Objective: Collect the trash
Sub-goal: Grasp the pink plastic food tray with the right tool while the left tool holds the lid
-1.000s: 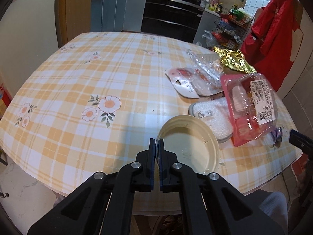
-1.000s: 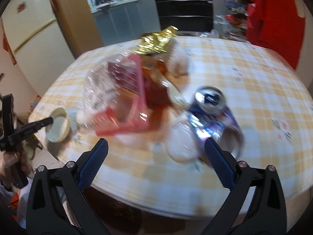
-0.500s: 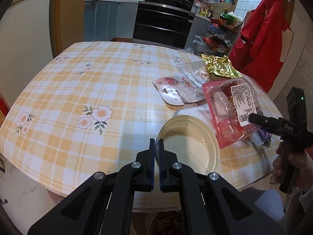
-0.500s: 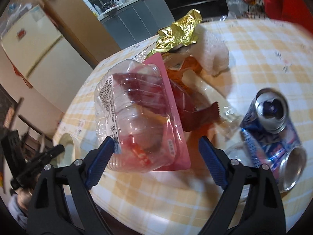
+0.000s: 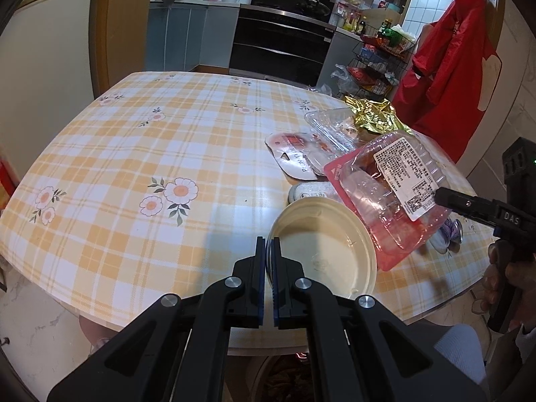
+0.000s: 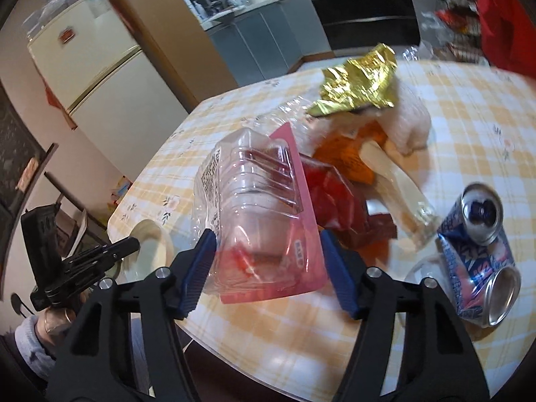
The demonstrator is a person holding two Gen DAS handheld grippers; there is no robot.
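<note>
Left gripper [image 5: 267, 261] jaws clamp a cream bowl [image 5: 326, 254] for disposal; right gripper [image 6: 266, 268] jaws are closing around the pink clamshell [image 6: 258, 214], twelve o'clock.

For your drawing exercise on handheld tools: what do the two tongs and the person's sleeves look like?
Both tongs, left and right, are black angular plastic frames with silver round pivot screws and ribbed blue pads on the fingers. The right tool's black handle block carries white lettering "DAS" and a small green light. Both of the person's sleeves, like this one, are light grey knit with cuffs.

"DAS" in white on the right gripper [image 5: 482, 209] arm; printed label [image 5: 407, 176] on clear pack, text too small to read.
</note>
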